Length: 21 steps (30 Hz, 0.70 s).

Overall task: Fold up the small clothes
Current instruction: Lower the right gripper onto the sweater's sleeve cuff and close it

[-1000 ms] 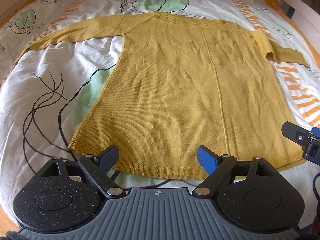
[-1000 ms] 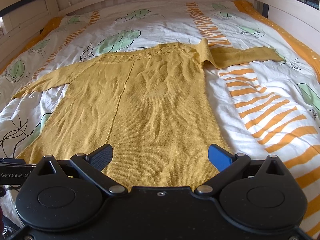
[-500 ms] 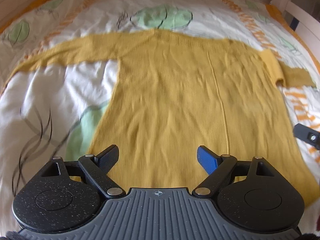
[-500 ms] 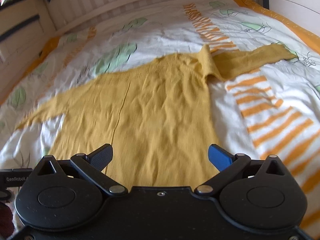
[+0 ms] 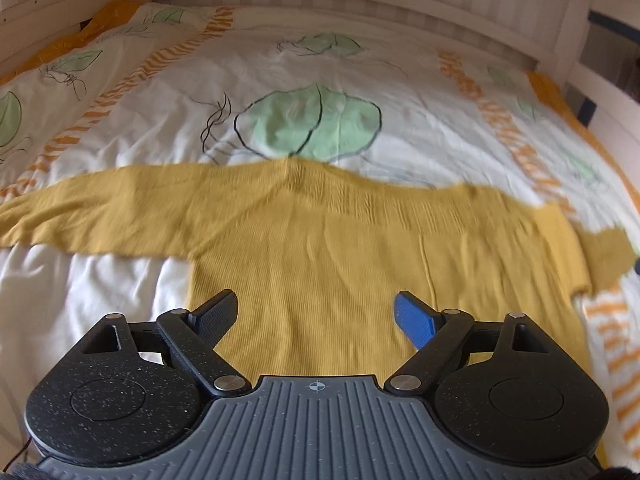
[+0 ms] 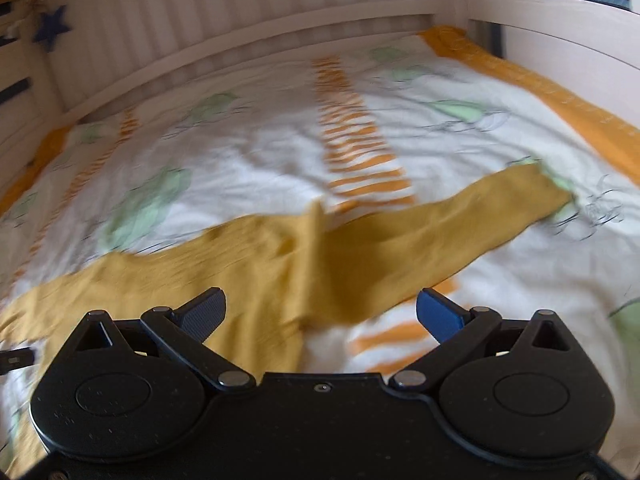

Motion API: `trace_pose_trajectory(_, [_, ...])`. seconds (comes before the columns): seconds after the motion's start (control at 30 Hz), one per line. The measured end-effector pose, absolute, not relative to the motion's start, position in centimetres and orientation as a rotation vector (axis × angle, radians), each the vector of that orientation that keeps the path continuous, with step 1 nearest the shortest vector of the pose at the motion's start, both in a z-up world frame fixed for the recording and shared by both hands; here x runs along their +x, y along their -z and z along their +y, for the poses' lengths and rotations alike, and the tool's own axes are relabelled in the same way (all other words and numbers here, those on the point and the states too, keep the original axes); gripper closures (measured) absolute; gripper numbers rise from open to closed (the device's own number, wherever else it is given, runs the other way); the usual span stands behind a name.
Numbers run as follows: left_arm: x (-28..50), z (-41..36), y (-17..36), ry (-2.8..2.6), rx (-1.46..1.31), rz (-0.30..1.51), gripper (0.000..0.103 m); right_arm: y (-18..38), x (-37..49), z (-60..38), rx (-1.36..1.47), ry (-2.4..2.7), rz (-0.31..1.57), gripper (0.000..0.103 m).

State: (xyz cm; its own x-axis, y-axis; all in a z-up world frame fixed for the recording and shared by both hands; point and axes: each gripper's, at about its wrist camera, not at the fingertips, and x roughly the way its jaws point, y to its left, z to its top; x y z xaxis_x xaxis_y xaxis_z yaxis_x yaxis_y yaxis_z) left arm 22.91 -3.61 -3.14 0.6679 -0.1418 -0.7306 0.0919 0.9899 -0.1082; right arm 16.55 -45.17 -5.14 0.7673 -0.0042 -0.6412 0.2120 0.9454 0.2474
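Sweater (image 6: 280, 264): right view shows cuff.

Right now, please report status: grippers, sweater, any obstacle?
Left gripper open, empty. Right gripper open, empty. Yellow sweater flat on bed, unfolded, sleeves spread. Nothing in the way.

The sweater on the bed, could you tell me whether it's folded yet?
Not yet: the sweater lies spread flat, both sleeves stretched sideways.
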Motion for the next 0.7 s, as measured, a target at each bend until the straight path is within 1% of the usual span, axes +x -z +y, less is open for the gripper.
trace_pose_trajectory(0.1, [24.8, -3.2, 3.9, 0.125, -0.117, 0.813, 0.018, 6.2, 19.1, -48.6, 0.329, 0.194, 0.711, 0.004])
trace_pose_trajectory(0.13, [25.4, -3.0, 4.3, 0.127, -0.138, 0.803, 0.018, 6.7, 20.0, -49.9, 0.326, 0.223, 0.717, 0.009])
trace_pose_trajectory(0.17, [25.9, -2.8, 4.7, 0.132, -0.155, 0.797, 0.018, 7.0, 20.7, -51.0, 0.32, 0.245, 0.723, 0.012])
trace_pose_trajectory(0.23, [27.0, -2.7, 5.5, 0.141, -0.181, 0.802, 0.018, 7.8, 22.2, -53.3, 0.307, 0.301, 0.731, 0.014])
trace_pose_trajectory(0.3, [27.9, -3.2, 6.3, 0.13, -0.159, 0.816, 0.018, 8.3, 23.2, -55.3, 0.301, 0.358, 0.73, 0.016])
trace_pose_trajectory(0.47, [29.0, -4.6, 8.3, 0.145, -0.041, 0.821, 0.018, 9.1, 24.8, -59.7, 0.36, 0.426, 0.73, 0.026])
trace_pose_trajectory(0.6, [29.4, -5.1, 10.0, 0.183, -0.045, 0.861, 0.017, 9.9, 25.9, -61.8, 0.356, 0.475, 0.745, 0.026])
trace_pose_trajectory(0.7, [29.1, -5.6, 10.6, 0.169, 0.012, 0.831, 0.015, 10.7, 26.6, -63.2, 0.382, 0.499, 0.762, 0.026])
